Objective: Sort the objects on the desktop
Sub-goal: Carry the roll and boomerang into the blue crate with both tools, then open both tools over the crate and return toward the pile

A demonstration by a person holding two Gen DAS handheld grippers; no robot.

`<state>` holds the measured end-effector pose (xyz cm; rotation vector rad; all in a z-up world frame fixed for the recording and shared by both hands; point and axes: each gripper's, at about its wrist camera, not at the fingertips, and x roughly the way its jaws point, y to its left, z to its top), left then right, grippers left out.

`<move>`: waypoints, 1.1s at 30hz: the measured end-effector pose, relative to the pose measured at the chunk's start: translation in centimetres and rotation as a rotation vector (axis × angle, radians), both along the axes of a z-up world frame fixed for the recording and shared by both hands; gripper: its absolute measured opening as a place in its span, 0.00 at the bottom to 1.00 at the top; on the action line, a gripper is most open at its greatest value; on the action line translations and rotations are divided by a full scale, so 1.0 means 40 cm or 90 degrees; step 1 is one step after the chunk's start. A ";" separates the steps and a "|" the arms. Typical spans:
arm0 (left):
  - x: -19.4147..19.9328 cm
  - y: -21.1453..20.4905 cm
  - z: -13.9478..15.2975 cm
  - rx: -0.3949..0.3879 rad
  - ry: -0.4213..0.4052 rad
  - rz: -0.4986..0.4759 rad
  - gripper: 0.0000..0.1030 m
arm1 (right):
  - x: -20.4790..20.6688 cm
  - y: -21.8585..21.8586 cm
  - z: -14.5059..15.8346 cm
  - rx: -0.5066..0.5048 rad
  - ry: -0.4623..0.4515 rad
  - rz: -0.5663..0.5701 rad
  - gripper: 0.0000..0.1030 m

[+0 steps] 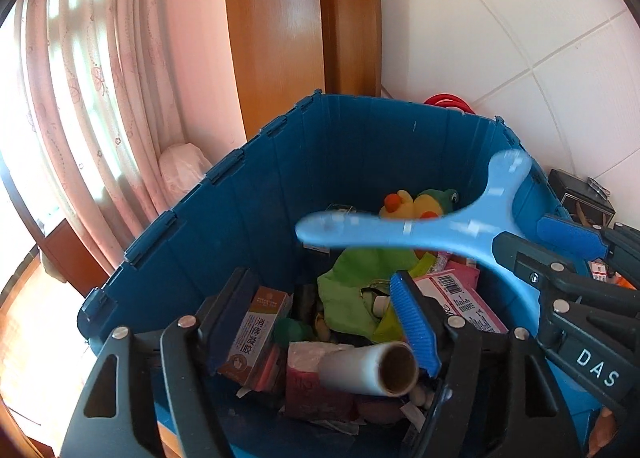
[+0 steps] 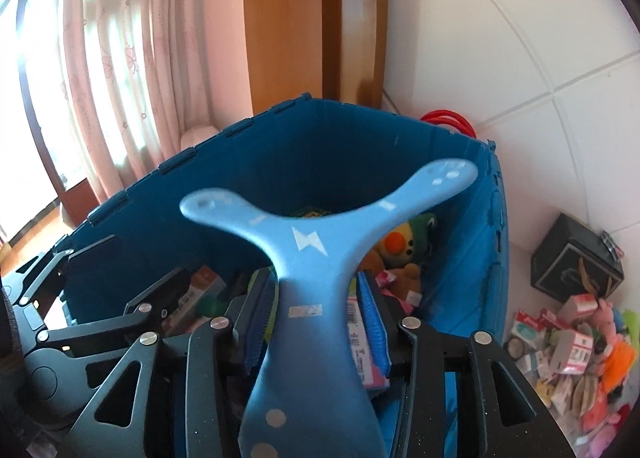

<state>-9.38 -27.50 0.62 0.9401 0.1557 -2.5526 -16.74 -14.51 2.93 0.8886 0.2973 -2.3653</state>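
Observation:
A light blue three-armed boomerang (image 2: 308,258) lies between the fingers of my right gripper (image 2: 316,322), over a big blue bin (image 1: 248,217). The jaws stand a little wider than the arm between them, and the boomerang is blurred. In the left wrist view the boomerang (image 1: 400,225) and right gripper (image 1: 540,246) hang over the bin's right side. My left gripper (image 1: 324,322) is open and empty above the bin's contents: a roll of clear film (image 1: 368,370), an orange box (image 1: 256,330), a green cloth (image 1: 352,282), a pink packet (image 1: 464,298) and yellow-green plush toys (image 1: 416,203).
A pile of small boxes and toys (image 2: 568,350) lies on the white floor right of the bin, by a black box (image 2: 576,262). A wooden door frame (image 1: 304,17), pink curtains (image 1: 100,77) and a red ring (image 2: 448,117) are behind the bin.

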 end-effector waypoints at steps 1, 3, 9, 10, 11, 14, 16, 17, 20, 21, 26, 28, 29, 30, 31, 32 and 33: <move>0.004 -0.003 0.001 0.004 0.001 0.005 0.69 | 0.003 0.003 0.001 0.001 0.004 -0.001 0.56; 0.017 -0.014 -0.002 0.018 0.004 0.014 0.69 | 0.010 0.005 0.005 0.000 0.010 -0.001 0.74; 0.065 0.000 -0.004 0.022 0.016 0.016 0.69 | 0.051 0.034 0.010 0.001 0.031 0.005 0.85; 0.074 0.005 -0.005 0.024 0.019 0.016 0.69 | 0.061 0.042 0.013 0.003 0.036 0.007 0.86; 0.086 0.013 -0.005 0.026 0.024 0.014 0.69 | 0.072 0.048 0.017 0.002 0.042 0.008 0.88; 0.132 0.050 -0.005 0.030 0.035 0.014 0.69 | 0.104 0.091 0.025 -0.005 0.048 0.018 0.94; 0.161 0.080 -0.004 0.028 0.044 0.012 0.69 | 0.129 0.126 0.033 -0.012 0.053 0.026 0.95; 0.174 0.097 -0.003 0.026 0.046 0.012 0.69 | 0.141 0.143 0.036 -0.013 0.056 0.028 0.97; 0.209 0.154 0.003 0.019 0.057 0.006 0.69 | 0.172 0.203 0.042 -0.023 0.059 0.040 0.99; 0.220 0.172 0.007 0.017 0.064 0.004 0.69 | 0.183 0.222 0.044 -0.024 0.063 0.039 0.99; 0.254 0.288 0.021 0.000 0.084 -0.018 0.69 | 0.214 0.342 0.048 -0.034 0.073 0.032 1.00; 0.253 0.333 0.023 -0.003 0.083 -0.026 0.69 | 0.215 0.392 0.044 -0.036 0.070 0.026 1.00; 0.252 0.362 0.023 -0.001 0.082 -0.033 0.69 | 0.218 0.416 0.041 -0.036 0.070 0.023 1.00; 0.254 0.382 0.025 -0.001 0.083 -0.038 0.69 | 0.219 0.440 0.038 -0.037 0.068 0.020 1.00; 0.254 0.406 0.027 -0.002 0.083 -0.044 0.69 | 0.220 0.466 0.034 -0.040 0.065 0.018 1.00; 0.253 0.432 0.029 -0.005 0.082 -0.049 0.69 | 0.221 0.489 0.032 -0.041 0.062 0.016 1.00; 0.253 0.460 0.031 -0.009 0.081 -0.056 0.69 | 0.222 0.517 0.028 -0.041 0.061 0.013 1.00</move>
